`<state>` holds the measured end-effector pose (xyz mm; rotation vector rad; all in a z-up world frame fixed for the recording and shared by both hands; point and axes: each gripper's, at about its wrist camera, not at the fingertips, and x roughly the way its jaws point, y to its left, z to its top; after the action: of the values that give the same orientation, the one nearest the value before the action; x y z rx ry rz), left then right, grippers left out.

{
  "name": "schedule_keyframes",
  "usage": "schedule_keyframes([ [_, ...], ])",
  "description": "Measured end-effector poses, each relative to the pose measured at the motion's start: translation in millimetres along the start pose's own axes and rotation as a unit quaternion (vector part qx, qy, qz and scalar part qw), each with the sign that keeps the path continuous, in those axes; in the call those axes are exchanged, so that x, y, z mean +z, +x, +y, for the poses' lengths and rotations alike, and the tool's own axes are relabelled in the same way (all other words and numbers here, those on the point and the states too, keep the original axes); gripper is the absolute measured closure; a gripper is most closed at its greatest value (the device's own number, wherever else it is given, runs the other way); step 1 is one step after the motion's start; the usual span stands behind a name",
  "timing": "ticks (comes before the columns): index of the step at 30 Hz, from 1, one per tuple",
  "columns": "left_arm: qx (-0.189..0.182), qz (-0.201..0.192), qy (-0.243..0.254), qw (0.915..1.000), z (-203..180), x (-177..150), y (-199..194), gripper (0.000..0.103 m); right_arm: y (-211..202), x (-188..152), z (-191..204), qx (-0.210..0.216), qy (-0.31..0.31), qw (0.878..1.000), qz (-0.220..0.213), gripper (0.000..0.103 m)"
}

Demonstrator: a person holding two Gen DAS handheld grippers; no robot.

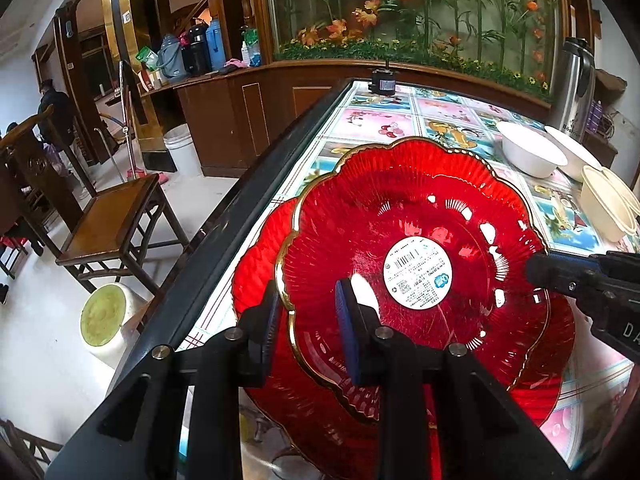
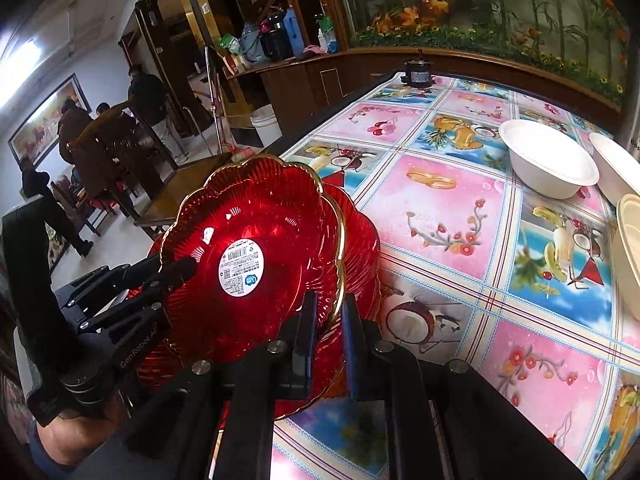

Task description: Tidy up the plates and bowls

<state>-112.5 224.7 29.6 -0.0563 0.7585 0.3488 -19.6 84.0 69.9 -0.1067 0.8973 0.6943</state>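
The upper red plate (image 1: pixel 416 240) is pinched at opposite rims by the left gripper (image 1: pixel 308 312) and right gripper (image 2: pixel 328 320), tilted above a second red plate (image 1: pixel 256 264). It is held near the table edge (image 1: pixel 256 184); white bowls (image 2: pixel 548 160) lie well apart.

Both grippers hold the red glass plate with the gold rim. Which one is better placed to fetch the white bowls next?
Right, probably. The right gripper clamps the red glass plate on the side toward the white bowls, with open tablecloth between. The left gripper sits at the table's far edge.

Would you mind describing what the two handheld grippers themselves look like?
Both are matte black plastic frames with round silver bolt heads. The left gripper has two flat fingers faced with ribbed blue pads; the right gripper looks the same. White lettering reading "GenRobot.AI" runs along the left unit's body in the right wrist view. No cables or sleeves show.
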Motion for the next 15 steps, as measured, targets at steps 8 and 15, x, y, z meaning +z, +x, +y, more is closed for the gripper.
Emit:
schedule_keyframes([
  [8,0.009,-0.001,0.005,0.9999,1,-2,0,0.078,5,-1,15,-0.044,-0.040,0.998,-0.001,0.090],
  [15,0.017,0.006,0.016,0.9997,-3,-2,0,0.076,8,-1,24,-0.073,-0.069,0.995,0.002,0.088],
])
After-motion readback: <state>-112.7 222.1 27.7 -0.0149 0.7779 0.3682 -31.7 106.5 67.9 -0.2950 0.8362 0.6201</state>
